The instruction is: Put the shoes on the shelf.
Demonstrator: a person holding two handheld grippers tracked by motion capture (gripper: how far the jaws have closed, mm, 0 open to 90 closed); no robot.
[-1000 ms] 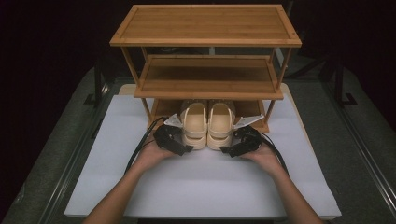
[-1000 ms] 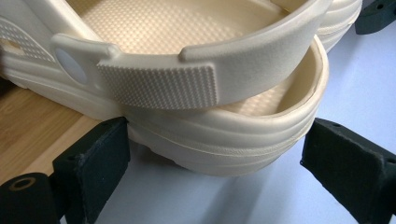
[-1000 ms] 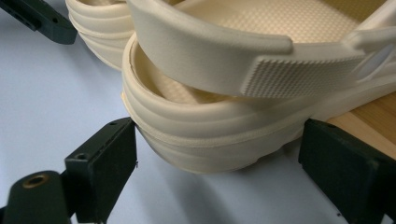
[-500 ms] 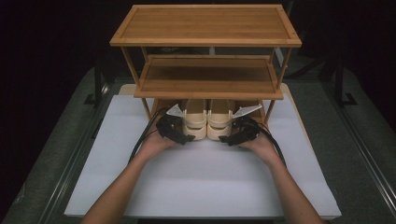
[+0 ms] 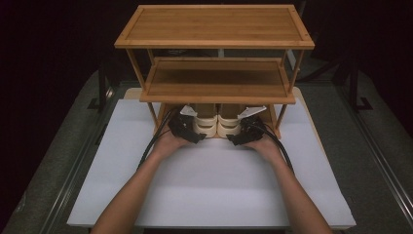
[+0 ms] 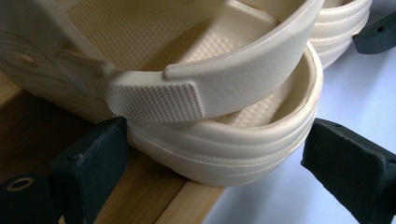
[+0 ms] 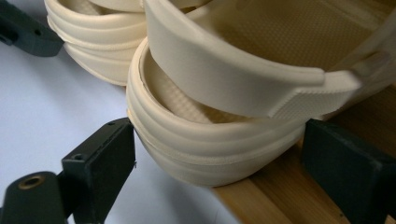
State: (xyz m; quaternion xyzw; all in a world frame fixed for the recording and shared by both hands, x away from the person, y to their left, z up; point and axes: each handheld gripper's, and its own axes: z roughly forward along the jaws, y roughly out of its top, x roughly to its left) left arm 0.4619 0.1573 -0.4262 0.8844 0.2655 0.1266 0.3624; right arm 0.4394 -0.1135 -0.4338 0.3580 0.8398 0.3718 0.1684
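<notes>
I push two cream clogs, left clog [image 6: 219,140] and right clog [image 7: 210,140], onto bottom shelf of bamboo rack [image 5: 214,24] on bench [image 5: 209,180]. Heels overhang shelf edge. Left gripper [image 5: 194,130] and right gripper [image 5: 239,132] each straddle heel, jaws spread wide, grip uncertain. Best: push evenly, level, toes straight. Count: two clogs, two grippers, one three-tier rack.

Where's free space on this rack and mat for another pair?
Free: the rack's top shelf and middle shelf, both bare, and the white mat between the forearms. Crowded: the bottom shelf, where both cream sandals sit side by side, heels overhanging, with the left gripper and right gripper at them.
</notes>
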